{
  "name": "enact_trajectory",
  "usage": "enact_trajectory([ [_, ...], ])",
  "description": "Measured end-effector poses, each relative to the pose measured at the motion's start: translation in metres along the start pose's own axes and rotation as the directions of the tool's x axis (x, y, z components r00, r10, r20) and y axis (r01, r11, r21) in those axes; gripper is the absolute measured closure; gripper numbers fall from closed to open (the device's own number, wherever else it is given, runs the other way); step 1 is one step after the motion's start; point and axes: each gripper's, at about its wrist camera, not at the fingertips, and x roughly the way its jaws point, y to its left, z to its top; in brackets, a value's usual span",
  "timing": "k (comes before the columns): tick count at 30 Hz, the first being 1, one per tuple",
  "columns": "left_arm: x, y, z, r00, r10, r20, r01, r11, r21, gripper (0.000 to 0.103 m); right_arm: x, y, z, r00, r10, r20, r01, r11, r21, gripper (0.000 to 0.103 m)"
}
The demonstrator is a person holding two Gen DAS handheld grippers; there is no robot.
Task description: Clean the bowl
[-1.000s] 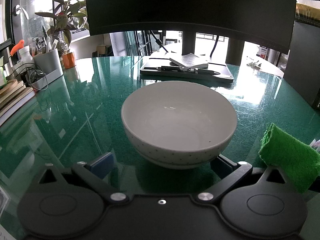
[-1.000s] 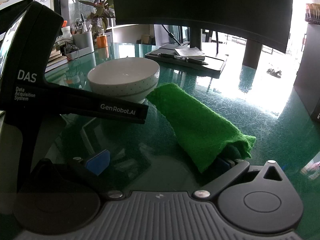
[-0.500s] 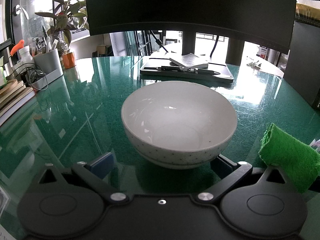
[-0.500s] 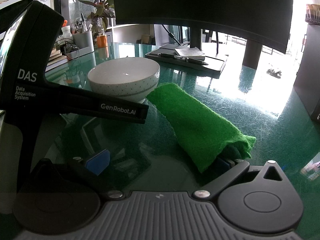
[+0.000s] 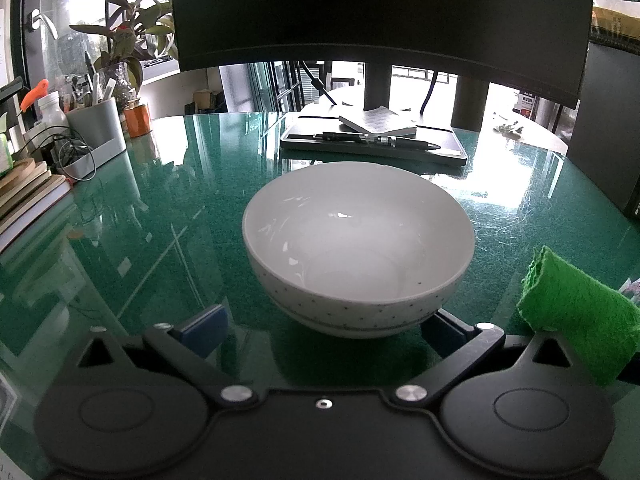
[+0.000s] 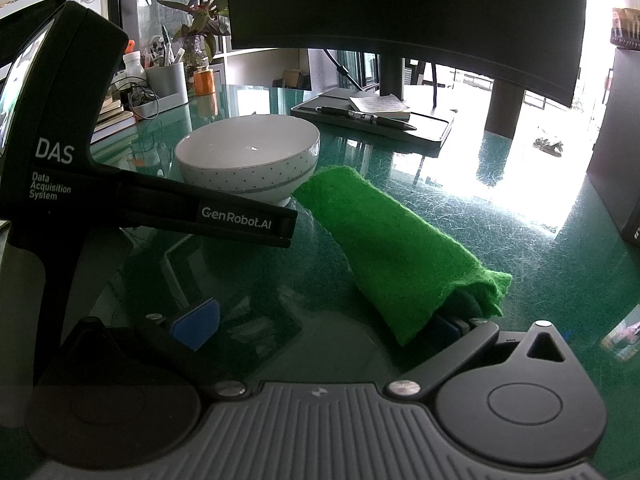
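A white bowl (image 5: 358, 248) with small dots outside stands upright and empty on the green glass table (image 5: 160, 216). My left gripper (image 5: 324, 326) is open, its blue-padded fingers (image 5: 204, 324) on either side of the bowl's near base. The right wrist view shows the bowl (image 6: 248, 160) ahead on the left, behind the left gripper's black finger (image 6: 236, 218). A rolled green cloth (image 6: 392, 248) lies draped over the right-hand finger of my right gripper (image 6: 320, 324), which is open; that finger is mostly hidden. The cloth (image 5: 580, 312) also shows right of the bowl.
A black tray (image 5: 376, 148) with a pen and notepad sits behind the bowl, under a large dark monitor (image 5: 380, 12). At the far left stand a grey pen holder (image 5: 96, 128), an orange cup (image 5: 137, 120), a plant and stacked books (image 5: 28, 192). A dark box (image 5: 608, 140) is at the right.
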Motion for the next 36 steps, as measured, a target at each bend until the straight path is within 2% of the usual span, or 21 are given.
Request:
enact_trajectory([
  [16,0.0,0.0,0.0,1.0,0.002,0.0,-0.002,1.0,-0.002,0.0,0.001,0.0,0.001,1.0,-0.007,0.0,0.007,1.0,0.006,0.0],
  [21,0.005,-0.01,0.004,0.999,0.038,-0.002,-0.038,0.999,-0.031,0.0,0.0,0.0,0.0,1.0,-0.021,-0.001,0.021,1.0,0.021,0.0],
  [25,0.005,-0.01,0.004,0.999,0.04,-0.003,-0.041,0.999,-0.035,0.0,-0.01,0.0,0.0,0.999,-0.048,0.002,0.047,0.995,0.085,0.0],
  [28,0.006,-0.005,0.005,0.999,0.041,0.001,-0.041,0.999,-0.035,0.0,-0.027,-0.003,0.0,0.995,-0.091,0.043,0.084,0.986,0.147,0.0],
  [31,0.006,-0.004,0.005,0.999,0.039,0.0,-0.039,0.999,-0.036,0.0,-0.05,-0.011,0.005,0.985,-0.149,0.091,0.126,0.968,0.219,0.0],
  [34,0.007,-0.005,0.005,0.999,0.04,-0.001,-0.04,0.999,-0.035,0.0,-0.074,-0.023,0.007,0.969,-0.19,0.155,0.135,0.942,0.308,0.0],
  [36,0.006,-0.005,0.005,0.999,0.04,-0.002,-0.04,0.999,-0.035,0.0,-0.084,-0.03,0.008,0.963,-0.21,0.167,0.141,0.926,0.351,0.0],
])
